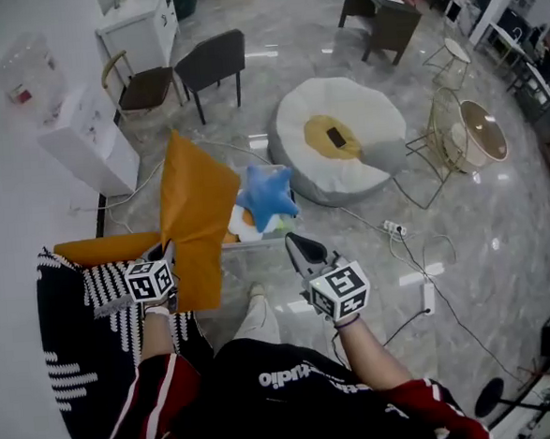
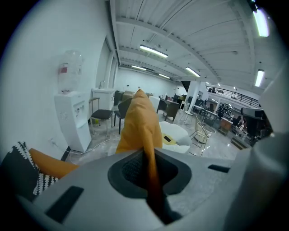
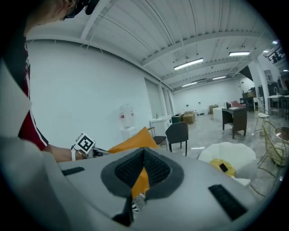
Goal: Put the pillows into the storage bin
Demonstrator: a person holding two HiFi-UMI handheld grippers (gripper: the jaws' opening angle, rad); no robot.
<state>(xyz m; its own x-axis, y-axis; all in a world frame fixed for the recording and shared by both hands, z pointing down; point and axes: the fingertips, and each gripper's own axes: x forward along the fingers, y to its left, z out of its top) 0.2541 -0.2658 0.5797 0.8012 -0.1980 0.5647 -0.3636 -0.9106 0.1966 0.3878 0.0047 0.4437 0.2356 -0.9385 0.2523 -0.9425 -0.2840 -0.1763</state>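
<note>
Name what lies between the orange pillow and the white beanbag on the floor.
The blue star pillow lies between the orange pillow and the white beanbag. The head view shows this.

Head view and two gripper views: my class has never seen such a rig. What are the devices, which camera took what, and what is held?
A person holds a two-jaw gripper in each hand. The head view comes from a camera on the person's head, looking down; each gripper view from a camera on that gripper. The left gripper is shut on an orange pillow. The right gripper is shut, empty. A blue star pillow lies in the storage bin.
</note>
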